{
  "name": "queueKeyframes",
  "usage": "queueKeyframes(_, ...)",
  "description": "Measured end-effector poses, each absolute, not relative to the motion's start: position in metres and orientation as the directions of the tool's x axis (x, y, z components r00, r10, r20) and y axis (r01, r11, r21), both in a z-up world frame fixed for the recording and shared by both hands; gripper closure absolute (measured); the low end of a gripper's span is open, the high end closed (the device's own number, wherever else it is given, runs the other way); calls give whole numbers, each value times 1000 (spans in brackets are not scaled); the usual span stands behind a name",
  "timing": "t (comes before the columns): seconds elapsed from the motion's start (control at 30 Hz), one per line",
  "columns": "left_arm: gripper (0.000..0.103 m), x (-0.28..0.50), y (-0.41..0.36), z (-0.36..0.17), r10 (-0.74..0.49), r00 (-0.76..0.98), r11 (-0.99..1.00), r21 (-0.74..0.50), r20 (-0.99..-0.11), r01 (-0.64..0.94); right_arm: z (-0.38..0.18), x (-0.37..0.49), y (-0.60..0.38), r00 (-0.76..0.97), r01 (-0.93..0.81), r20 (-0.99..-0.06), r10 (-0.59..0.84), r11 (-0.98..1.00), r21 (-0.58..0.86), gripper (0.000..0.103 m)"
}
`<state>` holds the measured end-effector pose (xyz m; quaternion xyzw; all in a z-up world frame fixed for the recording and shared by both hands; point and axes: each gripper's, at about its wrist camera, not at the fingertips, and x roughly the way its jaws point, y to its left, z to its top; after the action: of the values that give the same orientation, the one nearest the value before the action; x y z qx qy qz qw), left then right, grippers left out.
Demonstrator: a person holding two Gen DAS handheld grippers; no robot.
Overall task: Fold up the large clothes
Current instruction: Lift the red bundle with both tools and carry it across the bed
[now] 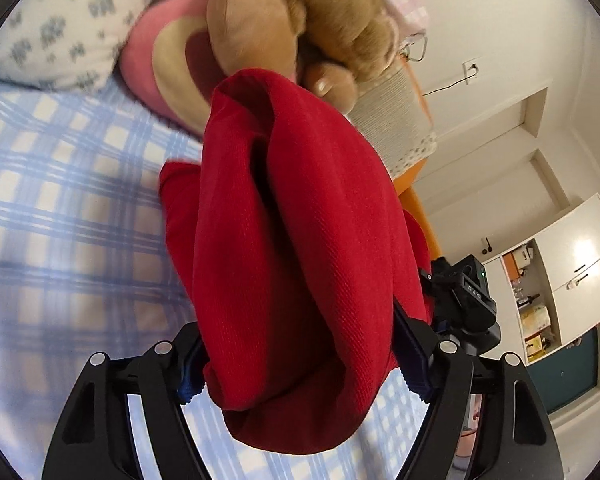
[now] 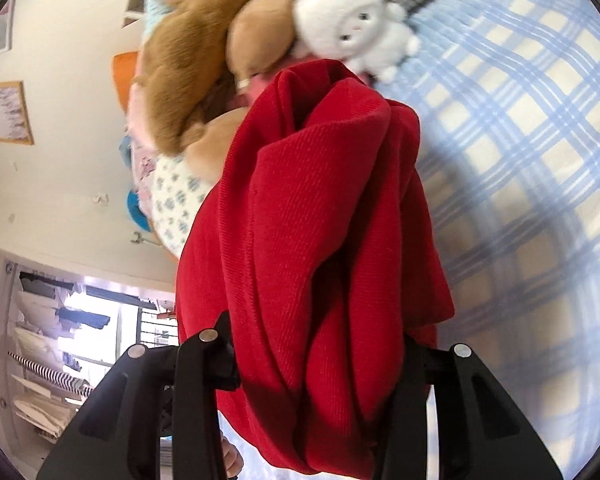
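My left gripper (image 1: 300,364), right gripper (image 2: 312,376) both clamping bunched red ribbed knit garment (image 1: 292,260), lifted over blue plaid bedsheet (image 1: 68,200); next, I'd spread it flat.

I see a bed with a blue plaid sheet (image 1: 60,200) and cream walls (image 1: 500,20). A white cupboard (image 1: 580,256) stands by one wall; on another hang framed pictures (image 2: 6,112), near a bright window (image 2: 100,312).

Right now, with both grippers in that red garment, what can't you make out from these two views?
- Left wrist view: the red garment covers the left gripper jaws' tips; its full shape is unreadable.
- Right wrist view: the cloth hides the right gripper jaws completely.
- Both views: the brown plush toy is blurred and cut off at the top edge.
- Most of the checked bedsheet under the cloth is hidden.
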<state>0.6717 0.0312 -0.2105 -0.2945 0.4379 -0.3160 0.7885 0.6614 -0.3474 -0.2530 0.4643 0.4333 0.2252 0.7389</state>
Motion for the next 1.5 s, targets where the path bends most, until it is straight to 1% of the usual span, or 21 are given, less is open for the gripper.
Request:
queueKeyframes(0.13,26,630,75,-179,-745,450,628,-743,-491,229,-214,636,-307,498,31,-433,751,484,874,65)
queueKeyframes(0.2,26,602,109,-160,-728,479,637,-742,-490,209,-194,624,-273,475,1,-420,773,477,879,65)
queueKeyframes(0.43,25,512,242,-100,-622,587,695,-710,-518,111,-152,595,-133,360,-76,-380,852,433,898,65)
queueKeyframes(0.53,25,478,305,-86,-575,638,704,-708,-512,66,-144,586,-73,310,-101,-367,877,414,905,65)
queueKeyframes(0.73,25,411,434,-71,-477,725,701,-713,-497,-27,-124,574,79,185,-172,-352,917,383,908,65)
queueKeyframes(0.8,25,390,466,-66,-441,745,709,-704,-500,-52,-117,569,119,152,-191,-346,926,371,909,65)
queueKeyframes(0.97,25,329,541,-64,-347,789,722,-681,-507,-120,-116,551,216,50,-238,-343,938,345,908,65)
queueKeyframes(1.03,25,313,560,-67,-319,800,722,-677,-508,-142,-117,544,246,17,-251,-349,937,342,906,65)
queueKeyframes(1.2,25,261,612,-90,-266,816,708,-679,-513,-195,-130,520,312,-54,-276,-381,923,353,894,65)
queueKeyframes(1.33,25,238,626,-108,-232,823,712,-667,-519,-220,-143,503,346,-98,-294,-400,911,358,887,65)
queueKeyframes(1.5,25,210,626,-146,-210,821,715,-656,-531,-241,-176,481,365,-141,-324,-419,897,358,876,65)
